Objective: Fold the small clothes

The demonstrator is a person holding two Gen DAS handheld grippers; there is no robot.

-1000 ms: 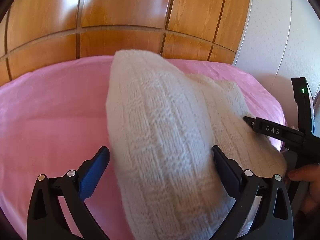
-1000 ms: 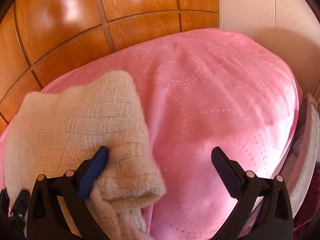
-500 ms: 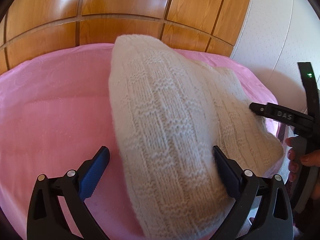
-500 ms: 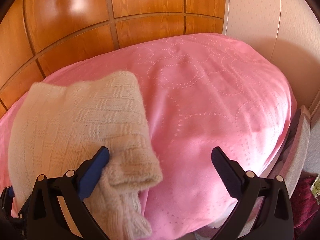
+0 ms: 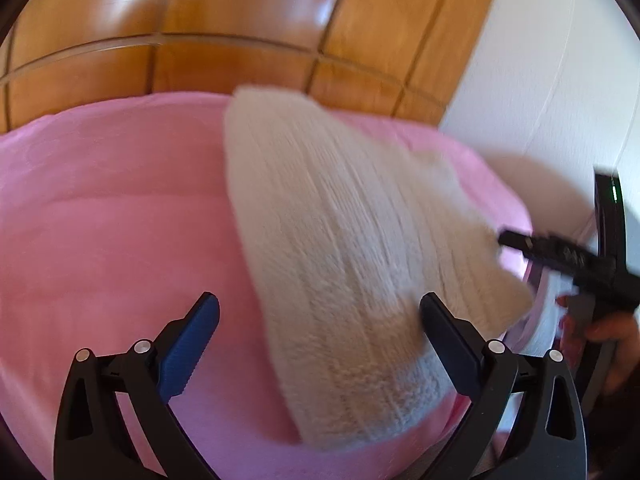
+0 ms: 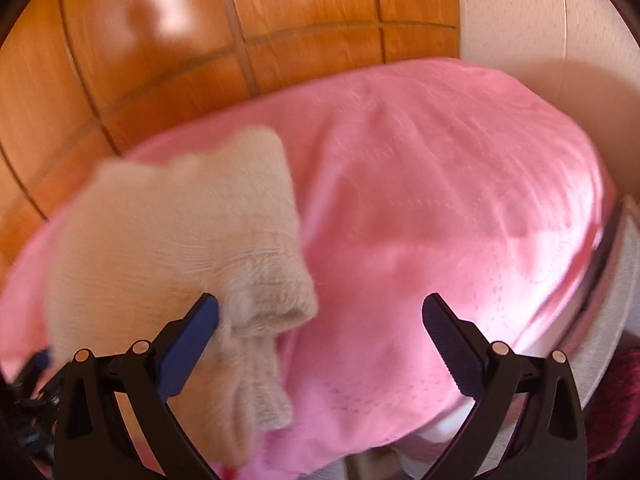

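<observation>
A wooden panelled headboard [image 5: 240,20] rises at the far side of the bed, whose pink bedspread [image 5: 100,208] carries a folded cream knitted sweater [image 5: 340,248] right of centre. The left tongs [image 5: 320,338] are spread wide, the sweater's near end between them. The right tongs [image 6: 320,338] are spread too, gripping nothing, beside the sweater's right edge.

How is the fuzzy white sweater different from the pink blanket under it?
The cream knitted sweater is thick, ribbed and bunched into a folded bundle; the pink cover is thin, smooth and spread flat. The sweater takes up only one patch, while the cover stretches across the whole bed. Both are soft cloth, and neither is gripped: the left gripper and right gripper are both open.
</observation>
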